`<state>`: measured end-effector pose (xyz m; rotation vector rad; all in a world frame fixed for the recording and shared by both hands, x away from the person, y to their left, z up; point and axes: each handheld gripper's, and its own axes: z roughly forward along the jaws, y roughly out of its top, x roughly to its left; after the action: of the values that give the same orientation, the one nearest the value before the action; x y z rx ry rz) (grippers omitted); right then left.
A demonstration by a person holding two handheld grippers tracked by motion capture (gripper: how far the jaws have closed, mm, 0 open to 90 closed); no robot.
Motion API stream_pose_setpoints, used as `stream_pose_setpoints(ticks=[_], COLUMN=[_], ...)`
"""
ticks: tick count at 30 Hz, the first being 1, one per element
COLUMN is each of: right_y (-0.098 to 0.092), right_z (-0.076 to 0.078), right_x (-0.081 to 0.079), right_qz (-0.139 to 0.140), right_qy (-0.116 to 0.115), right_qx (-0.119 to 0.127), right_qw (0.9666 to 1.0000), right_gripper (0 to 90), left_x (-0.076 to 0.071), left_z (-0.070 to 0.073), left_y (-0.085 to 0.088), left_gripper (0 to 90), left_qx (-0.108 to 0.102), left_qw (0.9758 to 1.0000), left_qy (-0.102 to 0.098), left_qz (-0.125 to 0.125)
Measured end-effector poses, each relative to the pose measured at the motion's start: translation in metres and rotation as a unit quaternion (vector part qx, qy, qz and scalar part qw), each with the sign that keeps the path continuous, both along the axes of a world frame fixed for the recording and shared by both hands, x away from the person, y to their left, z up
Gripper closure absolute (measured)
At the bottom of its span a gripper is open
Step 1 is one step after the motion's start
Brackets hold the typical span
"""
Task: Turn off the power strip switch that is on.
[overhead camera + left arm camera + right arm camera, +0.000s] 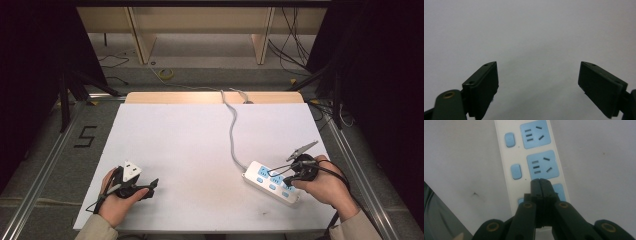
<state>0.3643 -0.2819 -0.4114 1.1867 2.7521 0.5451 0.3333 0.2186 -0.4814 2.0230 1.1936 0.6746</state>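
A white power strip [265, 181] with blue sockets and blue switches lies at the table's front right, and its grey cord [231, 135] runs off to the far edge. My right gripper [288, 179] hovers over the strip's near end. In the right gripper view this gripper [540, 180] is shut with nothing in it, its tips just below the middle socket [543, 165] and over the nearest one. My left gripper [150, 189] rests at the front left, pointing right. Its jaws [539, 64] stand wide open over bare white table.
The white tabletop [190, 150] has a wooden strip along its far edge. Metal rails run along both sides of the table. On the floor beyond lie loose cables, a yellow coil [166, 74] and a taped "5" [85, 136]. A small dark mark [474, 194] sits left of the strip.
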Motion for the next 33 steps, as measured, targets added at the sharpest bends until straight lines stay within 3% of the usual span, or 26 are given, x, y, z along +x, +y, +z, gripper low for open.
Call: stream_pose_setpoints(ticks=[33], right_y=[0.0096], right_z=[-0.0042], right_x=[-0.0015], right_qz=[0.017], right_qy=[0.025], right_qx=[-0.020], right_qw=[0.9993], right_gripper=[90.0], left_x=[0.0003], left_z=[-0.0002], left_y=[-0.0010], left_gripper=[16.4], left_qx=[-0.001], left_qw=[1.0000], left_qy=[0.002], left_qz=[0.000])
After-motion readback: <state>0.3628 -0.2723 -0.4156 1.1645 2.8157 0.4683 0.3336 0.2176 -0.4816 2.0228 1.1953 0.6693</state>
